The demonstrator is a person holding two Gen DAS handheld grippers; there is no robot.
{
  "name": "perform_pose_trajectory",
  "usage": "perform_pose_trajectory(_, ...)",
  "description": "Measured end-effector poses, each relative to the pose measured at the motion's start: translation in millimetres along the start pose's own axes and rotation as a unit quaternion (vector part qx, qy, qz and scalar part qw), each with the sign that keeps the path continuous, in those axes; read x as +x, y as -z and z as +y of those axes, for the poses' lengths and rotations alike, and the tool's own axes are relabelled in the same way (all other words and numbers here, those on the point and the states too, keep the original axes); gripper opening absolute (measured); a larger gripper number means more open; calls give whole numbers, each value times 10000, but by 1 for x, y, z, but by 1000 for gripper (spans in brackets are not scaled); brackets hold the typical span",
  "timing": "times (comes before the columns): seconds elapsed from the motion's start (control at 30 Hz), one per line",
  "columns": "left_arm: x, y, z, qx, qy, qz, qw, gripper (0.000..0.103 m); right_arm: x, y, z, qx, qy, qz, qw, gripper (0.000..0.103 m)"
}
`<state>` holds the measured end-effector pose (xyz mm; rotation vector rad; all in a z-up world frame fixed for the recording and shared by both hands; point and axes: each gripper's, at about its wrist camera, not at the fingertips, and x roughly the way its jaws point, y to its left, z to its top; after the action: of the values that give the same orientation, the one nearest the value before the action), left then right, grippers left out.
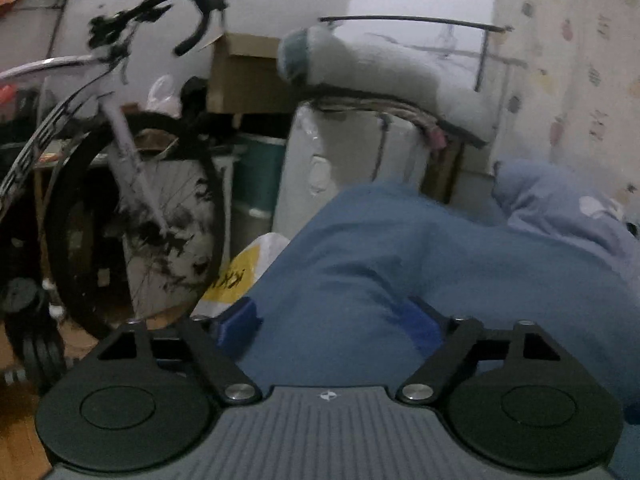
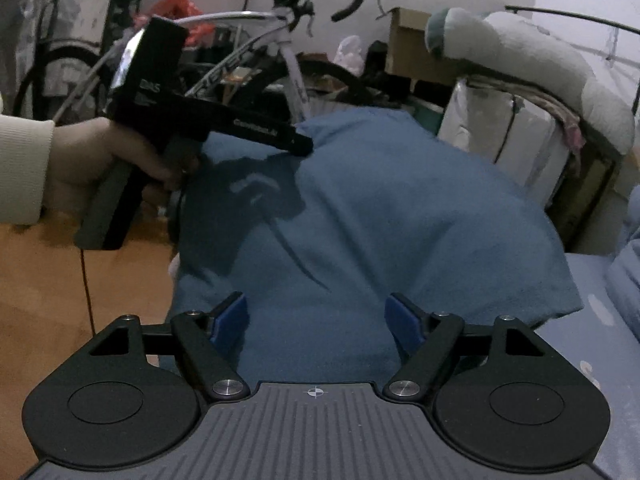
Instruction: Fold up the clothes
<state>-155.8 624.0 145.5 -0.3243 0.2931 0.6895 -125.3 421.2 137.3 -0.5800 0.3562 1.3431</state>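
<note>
Bedding in pale blue with little white shapes [image 2: 600, 320] is spreading out under everything, and the blue cloth [image 2: 360, 216] is lying on top of it, right in front of both tools.

Nearest in the right wrist view, the right gripper [image 2: 316, 322] is hanging just over the near edge of the cloth. Its two blue pads are standing wide apart, and nothing is pinched between them (the cloth is only lying below).

A bit further on, at the left edge of the cloth, a hand [image 2: 100, 168] in a cream sleeve [image 2: 24, 172] is holding the other tool by its handle. Its black tip is reaching over the far left corner of the cloth.

Seen from its own camera, the left gripper [image 1: 332, 326] is open wide too. The cloth is bunching up between its blue fingers [image 1: 236, 322], but they are not squeezing it.

Behind the bed, a white bicycle [image 2: 288, 60] is leaning by the wall. A brown cardboard box [image 1: 244, 76] is sitting beside it, and a long fluffy grey toy [image 2: 540, 72] is lying across some white things.
</note>
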Motion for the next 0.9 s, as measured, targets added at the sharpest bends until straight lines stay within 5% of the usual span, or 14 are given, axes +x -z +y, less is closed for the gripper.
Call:
perform_pose_trajectory(0.27,-10,-6,-12,339,-247,26,9991,99,-20,-12,-5,242,-97,-19,9997,93)
perform_pose_trajectory(0.53,-55,-29,-60,967,-104,-22,9953,103,-133,-6,-62,1445,95,-868,9856,103)
perform_pose_trajectory(0.9,-168,-57,-177,777,1051,-407,9906,103,-319,48,-100,2266,1567,-1367,9515,103)
